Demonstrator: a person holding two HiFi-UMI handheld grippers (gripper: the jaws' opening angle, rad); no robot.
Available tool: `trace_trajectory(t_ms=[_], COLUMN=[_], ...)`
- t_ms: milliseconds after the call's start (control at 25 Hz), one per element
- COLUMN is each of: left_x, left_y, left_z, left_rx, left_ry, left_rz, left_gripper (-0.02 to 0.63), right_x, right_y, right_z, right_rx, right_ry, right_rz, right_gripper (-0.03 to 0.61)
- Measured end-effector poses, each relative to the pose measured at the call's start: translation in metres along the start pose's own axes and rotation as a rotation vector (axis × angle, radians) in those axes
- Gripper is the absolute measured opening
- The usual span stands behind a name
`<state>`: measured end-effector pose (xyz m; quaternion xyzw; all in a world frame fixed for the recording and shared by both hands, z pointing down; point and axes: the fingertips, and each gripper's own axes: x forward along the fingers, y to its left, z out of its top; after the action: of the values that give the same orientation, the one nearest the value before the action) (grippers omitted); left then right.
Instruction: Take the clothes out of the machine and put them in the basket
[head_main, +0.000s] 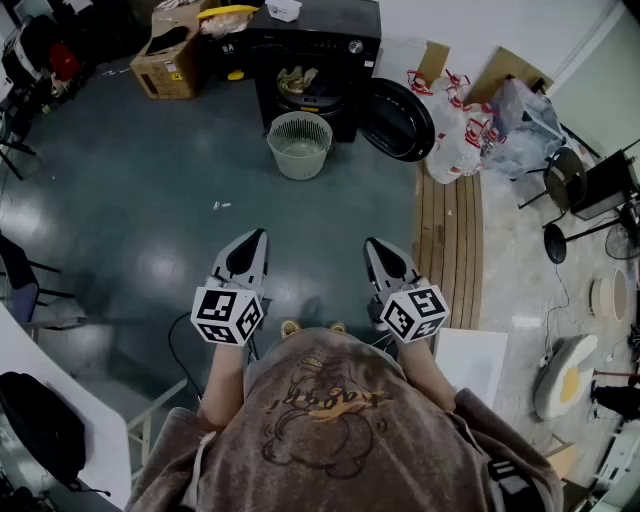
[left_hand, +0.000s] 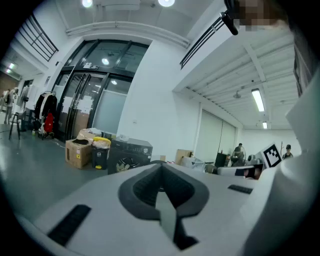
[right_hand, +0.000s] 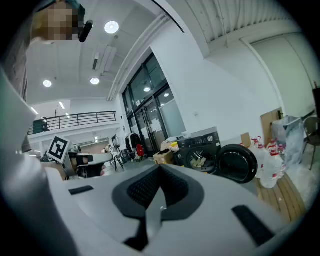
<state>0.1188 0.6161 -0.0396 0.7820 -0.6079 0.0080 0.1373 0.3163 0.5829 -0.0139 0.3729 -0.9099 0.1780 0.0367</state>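
A black washing machine (head_main: 318, 45) stands far across the floor, its round door (head_main: 398, 120) swung open to the right. Pale clothes (head_main: 297, 78) lie in its drum. A light green basket (head_main: 299, 145) sits on the floor right in front of it. My left gripper (head_main: 257, 237) and right gripper (head_main: 373, 245) are held side by side close to my body, well short of the basket, both shut with nothing in them. In the right gripper view the machine (right_hand: 202, 145), its door (right_hand: 238, 163) and the clothes (right_hand: 201, 161) show beyond the jaws; the left gripper view shows the machine (left_hand: 129, 155) too.
A cardboard box (head_main: 168, 62) stands left of the machine. White bags (head_main: 455, 135) lean at its right, beside a wooden pallet (head_main: 449, 235). Chairs line the left edge, a white desk (head_main: 50, 395) is at my left, and stools and a fan stand at right.
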Motion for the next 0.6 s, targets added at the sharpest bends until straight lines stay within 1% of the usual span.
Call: trace_trajectory(t_ms=[240, 400, 520, 600], left_x=[0.004, 0.009, 0.009, 0.010], left_y=[0.009, 0.012, 0.023, 0.029], left_z=[0.000, -0.003, -0.012, -0.012], left_rx=[0.005, 0.006, 0.002, -0.004], left_ry=[-0.006, 0.001, 0.013, 0.012], left_rz=[0.007, -0.005, -0.014, -0.034], left_gripper=[0.005, 0.005, 0.005, 0.005], right_x=[0.010, 0.016, 0.024, 0.030], right_y=[0.005, 0.008, 0.016, 0.021], right_z=[-0.001, -0.004, -0.013, -0.017], right_rx=[0.011, 0.025, 0.029, 0.031], right_ry=[-0.010, -0.004, -0.002, -0.002], right_rz=[0.002, -0.001, -0.004, -0.011], right_gripper=[-0.005, -0.005, -0.005, -0.005])
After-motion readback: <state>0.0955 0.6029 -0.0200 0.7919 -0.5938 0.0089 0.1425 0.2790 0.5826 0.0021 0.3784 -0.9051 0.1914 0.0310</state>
